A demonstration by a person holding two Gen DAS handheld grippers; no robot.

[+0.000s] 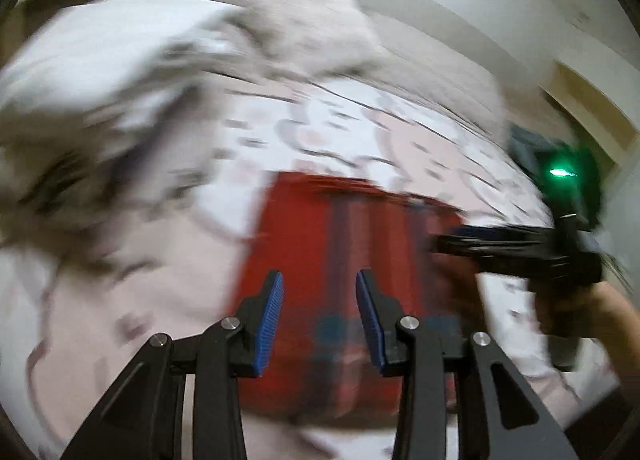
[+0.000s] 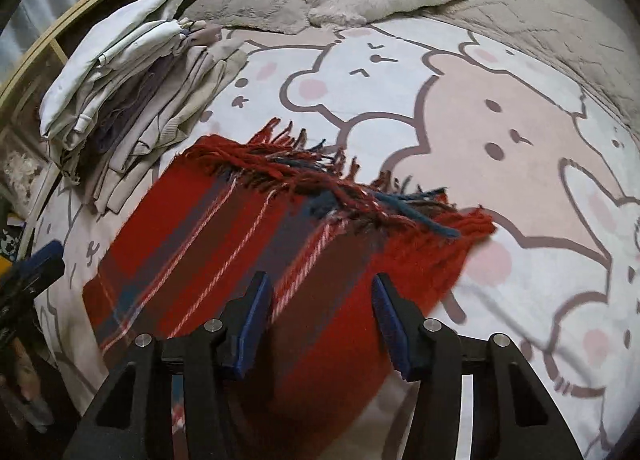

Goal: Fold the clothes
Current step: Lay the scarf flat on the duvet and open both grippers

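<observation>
Scarf point(image 2: 248, 260) lies beneath both spread claws point(image 2: 320, 324).

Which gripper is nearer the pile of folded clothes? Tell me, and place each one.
Left. The left gripper sits at the scarf's left edge, on the side where the pile lies. The right gripper is over the scarf's near right part, farther from the pile.

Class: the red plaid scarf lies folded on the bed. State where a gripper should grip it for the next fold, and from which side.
Grip the fringed end of the red plaid scarf at a corner, coming from the near side along its length. Probably best: that far end is a free edge lying flat on the bedsheet, while the near end looks like a fold.
</observation>
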